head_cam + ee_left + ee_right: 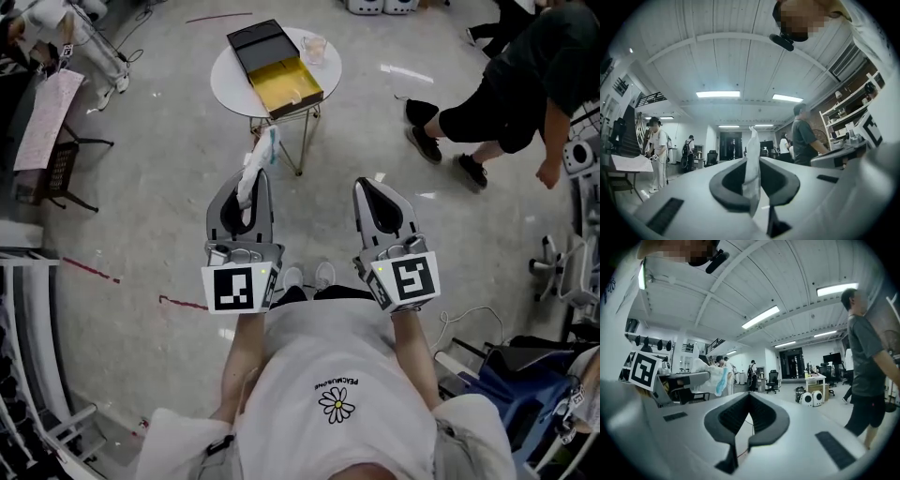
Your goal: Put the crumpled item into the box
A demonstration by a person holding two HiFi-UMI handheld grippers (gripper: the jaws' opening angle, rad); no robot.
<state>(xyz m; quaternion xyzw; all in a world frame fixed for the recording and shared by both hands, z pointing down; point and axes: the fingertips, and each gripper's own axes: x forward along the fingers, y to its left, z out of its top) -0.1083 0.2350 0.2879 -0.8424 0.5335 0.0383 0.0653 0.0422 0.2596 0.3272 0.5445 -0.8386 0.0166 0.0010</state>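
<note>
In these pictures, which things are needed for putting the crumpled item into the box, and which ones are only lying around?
For the job: crumpled item, clamped in the left gripper; open box on the round table.
Only around: cup beside the box; pink sheet at far left; empty right gripper.

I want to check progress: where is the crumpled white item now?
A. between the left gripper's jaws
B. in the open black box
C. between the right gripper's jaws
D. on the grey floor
A: the left gripper pinches the crumpled white item between its jaws.
</note>
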